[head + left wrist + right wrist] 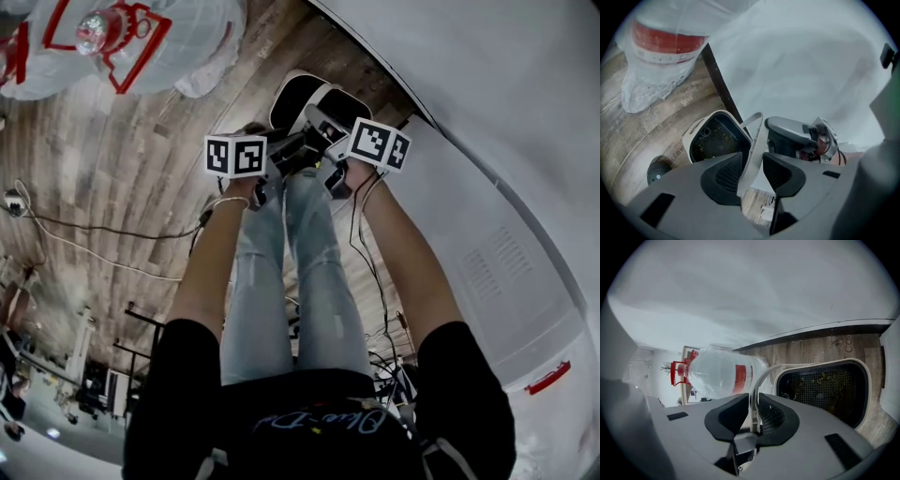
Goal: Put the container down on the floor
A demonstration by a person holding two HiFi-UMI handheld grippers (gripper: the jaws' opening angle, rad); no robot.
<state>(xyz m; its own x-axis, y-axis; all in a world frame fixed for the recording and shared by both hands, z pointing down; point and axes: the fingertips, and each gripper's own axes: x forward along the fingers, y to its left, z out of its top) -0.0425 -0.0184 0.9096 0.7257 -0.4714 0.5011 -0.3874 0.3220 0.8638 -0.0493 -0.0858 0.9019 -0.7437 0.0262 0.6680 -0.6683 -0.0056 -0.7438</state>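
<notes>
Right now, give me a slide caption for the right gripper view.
Right gripper shut on the white handle of a mesh-lined container over wood floor, big water bottle behind.

The container point(825, 385) is a rounded oblong tub with a white rim and a dark mesh lining flecked with yellowish bits. It is low over the wooden floor point(141, 159), close beside the white wall point(487, 84), with its open mouth in plain sight. Its thin pale handle point(756, 386) arches upward, pinched in the right tongs point(753, 401) and loose between the left tongs point(752, 157).

Water jug point(187, 47), white wall point(487, 75)
</notes>
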